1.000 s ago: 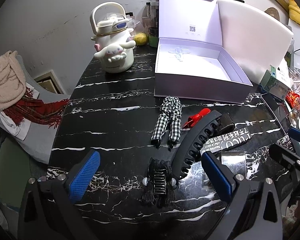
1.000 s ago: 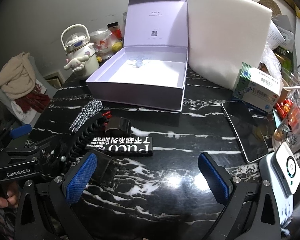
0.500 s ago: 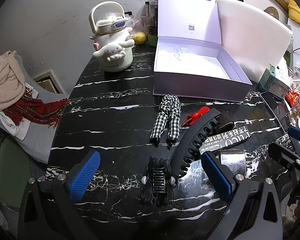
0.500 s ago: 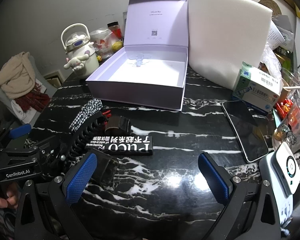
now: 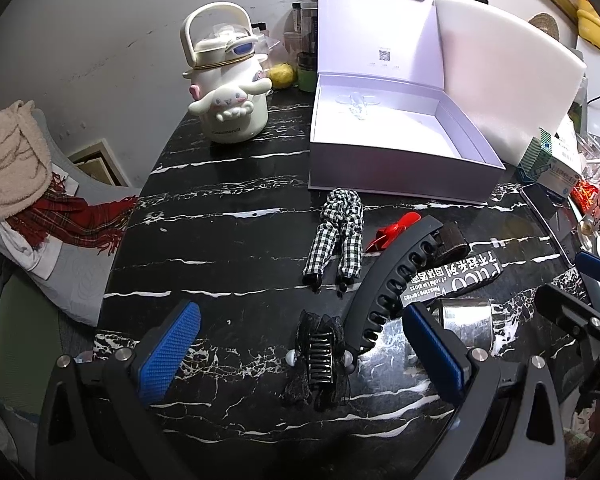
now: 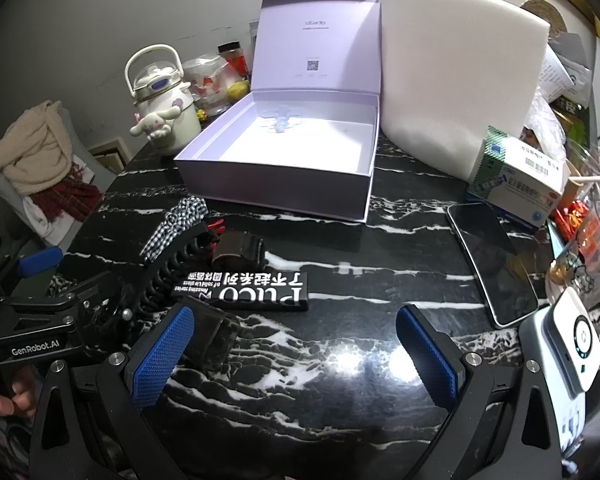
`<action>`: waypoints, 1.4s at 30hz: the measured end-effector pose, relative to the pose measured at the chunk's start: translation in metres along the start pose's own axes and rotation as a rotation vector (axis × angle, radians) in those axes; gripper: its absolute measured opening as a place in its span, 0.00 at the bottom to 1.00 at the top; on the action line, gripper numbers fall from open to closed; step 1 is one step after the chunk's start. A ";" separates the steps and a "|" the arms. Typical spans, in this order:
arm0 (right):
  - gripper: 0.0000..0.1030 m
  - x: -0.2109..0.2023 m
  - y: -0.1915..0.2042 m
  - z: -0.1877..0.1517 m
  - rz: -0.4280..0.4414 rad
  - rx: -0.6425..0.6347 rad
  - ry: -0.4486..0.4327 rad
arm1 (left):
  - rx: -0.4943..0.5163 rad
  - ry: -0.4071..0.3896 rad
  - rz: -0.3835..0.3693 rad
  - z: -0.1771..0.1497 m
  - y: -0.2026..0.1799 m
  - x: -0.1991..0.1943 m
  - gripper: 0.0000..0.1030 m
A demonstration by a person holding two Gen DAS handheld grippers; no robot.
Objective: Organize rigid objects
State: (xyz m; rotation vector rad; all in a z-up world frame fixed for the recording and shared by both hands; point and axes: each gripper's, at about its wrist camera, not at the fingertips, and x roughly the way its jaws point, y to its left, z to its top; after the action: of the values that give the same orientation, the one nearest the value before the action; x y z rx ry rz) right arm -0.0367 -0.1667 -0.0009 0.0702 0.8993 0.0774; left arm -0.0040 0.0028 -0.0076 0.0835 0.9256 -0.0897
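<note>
On the black marble table (image 5: 228, 248) lie a black lace claw clip (image 5: 320, 354), a long black banana clip (image 5: 392, 276), a checked fabric clip (image 5: 336, 232), a small red clip (image 5: 392, 232), a brown clip (image 5: 452, 242), a black printed pack (image 6: 252, 290) and a silver clip (image 5: 466, 320). An open lilac box (image 5: 388, 140) holds a clear bow clip (image 5: 358, 102). My left gripper (image 5: 300, 356) is open, its fingers either side of the lace clip. My right gripper (image 6: 296, 356) is open above bare table.
A white character kettle (image 5: 228, 96) stands at the back left. White foam board (image 6: 460, 72) leans behind the box. A phone (image 6: 492, 264), a medicine carton (image 6: 516, 176) and a white device (image 6: 576, 344) crowd the right. A chair with scarves (image 5: 16, 176) is left.
The left wrist view has shifted slightly, so the clips sit a little further left in it. The right gripper has barely moved. Both grippers stay open.
</note>
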 end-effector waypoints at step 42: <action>0.97 0.053 0.047 -0.020 0.182 -0.095 0.136 | -0.052 0.149 -0.085 -0.040 0.024 0.046 1.00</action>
State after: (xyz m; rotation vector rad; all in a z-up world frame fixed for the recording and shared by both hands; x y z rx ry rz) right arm -0.0208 -0.1145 -0.0503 0.0585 1.0220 0.2967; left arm -0.0055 0.0294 -0.0672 0.0023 1.0804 -0.1398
